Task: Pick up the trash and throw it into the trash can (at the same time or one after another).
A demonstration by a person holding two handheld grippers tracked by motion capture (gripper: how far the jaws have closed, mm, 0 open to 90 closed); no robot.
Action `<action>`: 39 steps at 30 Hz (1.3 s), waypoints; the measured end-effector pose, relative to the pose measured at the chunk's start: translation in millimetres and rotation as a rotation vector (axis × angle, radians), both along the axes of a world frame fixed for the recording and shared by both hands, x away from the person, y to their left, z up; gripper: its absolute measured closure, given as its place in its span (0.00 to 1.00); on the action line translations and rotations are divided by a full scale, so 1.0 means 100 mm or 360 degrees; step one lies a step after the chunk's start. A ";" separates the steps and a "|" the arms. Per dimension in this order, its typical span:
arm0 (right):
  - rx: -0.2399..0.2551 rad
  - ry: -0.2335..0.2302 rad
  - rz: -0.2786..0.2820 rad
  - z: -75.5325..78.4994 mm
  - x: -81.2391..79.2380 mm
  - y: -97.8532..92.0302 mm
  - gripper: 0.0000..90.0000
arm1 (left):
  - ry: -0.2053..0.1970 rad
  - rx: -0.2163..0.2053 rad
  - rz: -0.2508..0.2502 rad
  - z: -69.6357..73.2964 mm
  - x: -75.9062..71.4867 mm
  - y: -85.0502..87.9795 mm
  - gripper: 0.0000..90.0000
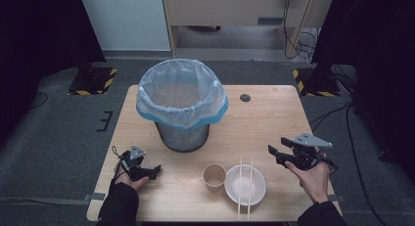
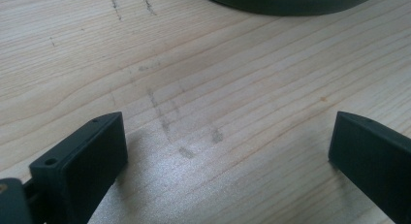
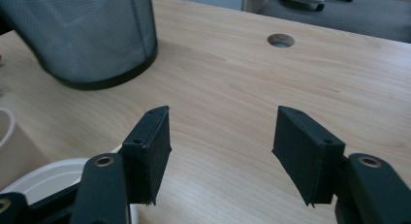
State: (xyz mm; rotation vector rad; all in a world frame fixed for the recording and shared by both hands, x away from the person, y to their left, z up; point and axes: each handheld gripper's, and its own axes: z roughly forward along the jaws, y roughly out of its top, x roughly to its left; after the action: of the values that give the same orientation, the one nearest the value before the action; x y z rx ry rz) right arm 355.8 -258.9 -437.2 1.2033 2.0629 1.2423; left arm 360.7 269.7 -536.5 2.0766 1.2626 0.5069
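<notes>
Right tool (image 1: 277,152) hovering open, empty, near counter's (image 1: 274,113) right edge; left tool (image 1: 150,171) open, resting low. Chopsticks (image 1: 245,187) lying across bowl (image 1: 244,185) by front edge, cup (image 1: 214,176) beside. Should approach square, pinching both sticks mid-length.

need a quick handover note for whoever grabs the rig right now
Left gripper: jaws open, empty, low over the table's front left.
Right gripper: jaws open, empty, right of the bowl.
Things: paper cup upright beside the white bowl; two chopsticks across the bowl; lined mesh bin behind.
Done: nothing picked up.
Left: likely bin cup, bowl, chopsticks.
</notes>
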 end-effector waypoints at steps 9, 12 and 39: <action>-0.0032 0.0032 0.0098 0.03 -0.28 0.24 0.44 | 0.0000 0.0001 0.0000 0.00 0.00 0.00 0.00; -0.0039 0.0045 0.0109 0.01 -0.33 0.28 0.44 | 0.0000 0.0001 0.0000 0.00 0.00 0.00 0.00; -0.0252 0.0249 0.0152 -0.41 -0.51 0.72 0.54 | 0.0002 0.0001 -0.0008 0.00 0.00 -0.01 0.00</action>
State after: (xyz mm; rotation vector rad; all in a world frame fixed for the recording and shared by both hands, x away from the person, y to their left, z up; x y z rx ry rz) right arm 304.6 -186.8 -478.7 1.1739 2.3087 1.0318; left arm 360.6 268.2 -536.4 2.0805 1.2581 0.5042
